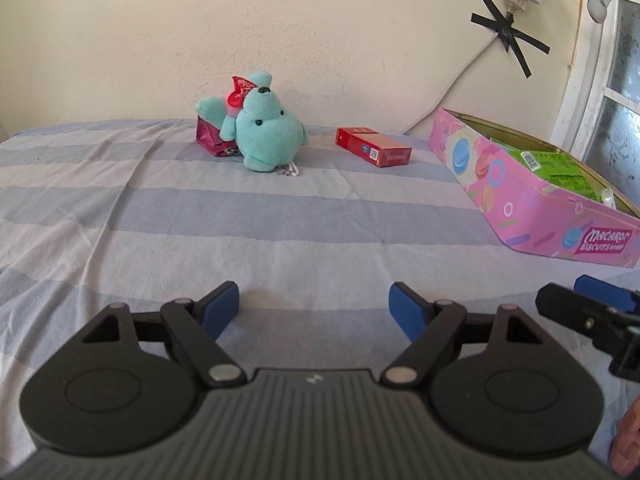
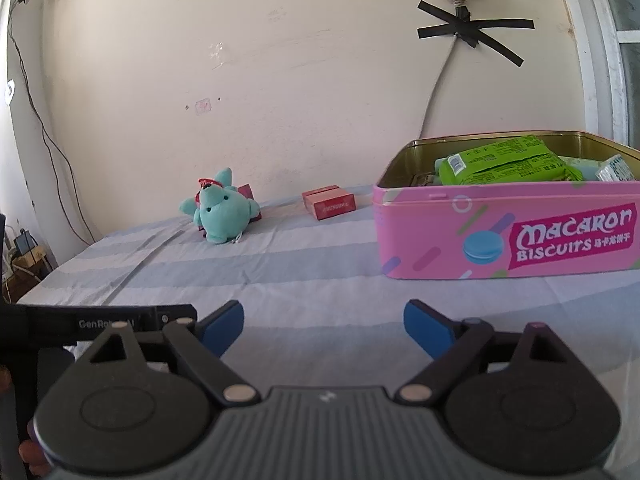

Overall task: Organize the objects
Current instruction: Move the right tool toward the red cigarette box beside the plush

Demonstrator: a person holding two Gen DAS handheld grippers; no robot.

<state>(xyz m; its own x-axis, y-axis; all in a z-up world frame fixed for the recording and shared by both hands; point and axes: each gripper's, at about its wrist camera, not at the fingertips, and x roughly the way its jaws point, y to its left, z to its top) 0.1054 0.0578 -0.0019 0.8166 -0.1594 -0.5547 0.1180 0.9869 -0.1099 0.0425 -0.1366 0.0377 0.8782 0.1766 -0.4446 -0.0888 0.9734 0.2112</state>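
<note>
Both tools sit low over the near edge of the blue-and-white striped cloth surface (image 1: 280, 216), the left gripper (image 1: 314, 306) and the right gripper (image 2: 324, 322) each with jaws spread wide and holding nothing. Three things are left out near the far edge by the wall: a teal plush toy (image 1: 266, 130) lying against a small magenta foil pouch (image 1: 208, 136), and a red rectangular cardboard packet (image 1: 374, 146) just beside them toward the right. The open pink macaron biscuit tin (image 2: 506, 228) stands at the right edge, already holding green snack packets (image 2: 504, 164) heaped close to its rim. The likely trouble: the plush is soft and leans on the pouch, so a grab could drag both or slip off; and anything dropped onto that heap may slide out over the tin's wall.
</note>
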